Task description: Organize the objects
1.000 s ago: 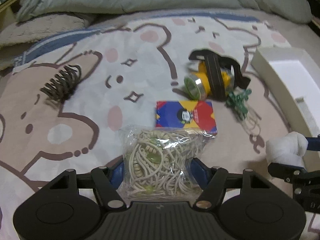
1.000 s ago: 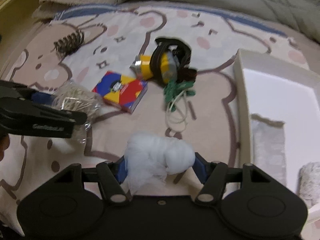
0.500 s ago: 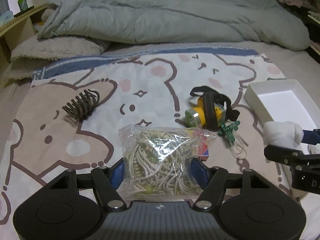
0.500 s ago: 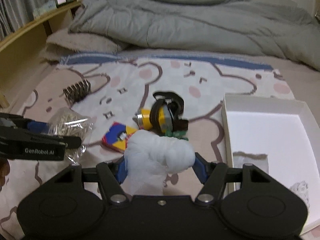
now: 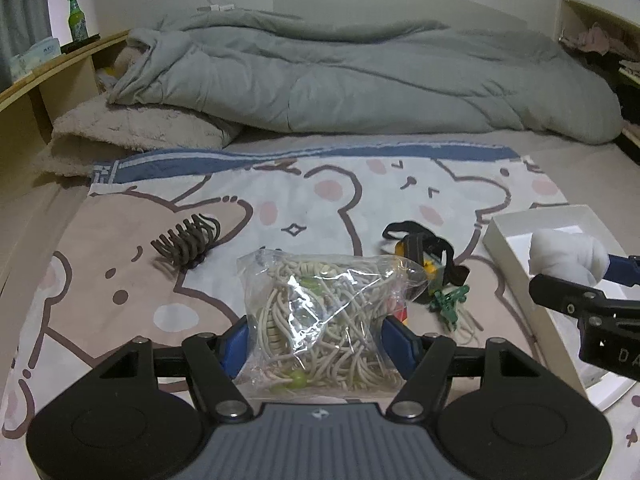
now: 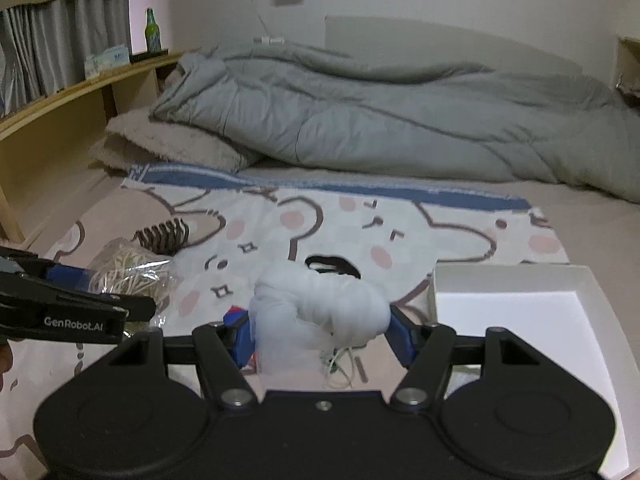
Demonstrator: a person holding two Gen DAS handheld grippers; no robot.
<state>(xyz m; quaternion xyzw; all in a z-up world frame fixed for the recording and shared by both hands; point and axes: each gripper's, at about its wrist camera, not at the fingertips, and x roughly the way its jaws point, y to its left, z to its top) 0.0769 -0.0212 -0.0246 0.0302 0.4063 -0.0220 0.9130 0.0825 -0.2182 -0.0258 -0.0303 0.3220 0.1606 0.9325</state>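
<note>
Two grippers each carry one thing above the bed. At lower centre, the left gripper (image 5: 316, 334) is clamped on the bag of cords (image 5: 320, 312); the right gripper (image 6: 320, 328) is clamped on the white bundle (image 6: 320, 304). Probably the carrying step: next both must reach the white box (image 6: 516, 280) at right and release inside.

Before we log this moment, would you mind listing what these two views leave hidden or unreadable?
- Colourful card box: left wrist view, mostly behind the bag of cords; right wrist view, behind the white bundle.
- Yellow headlamp: its lens is behind the bag; in the right wrist view only its strap shows.
- White box: near corner cut off by the right gripper body.
- Green bottle: label too small.
</note>
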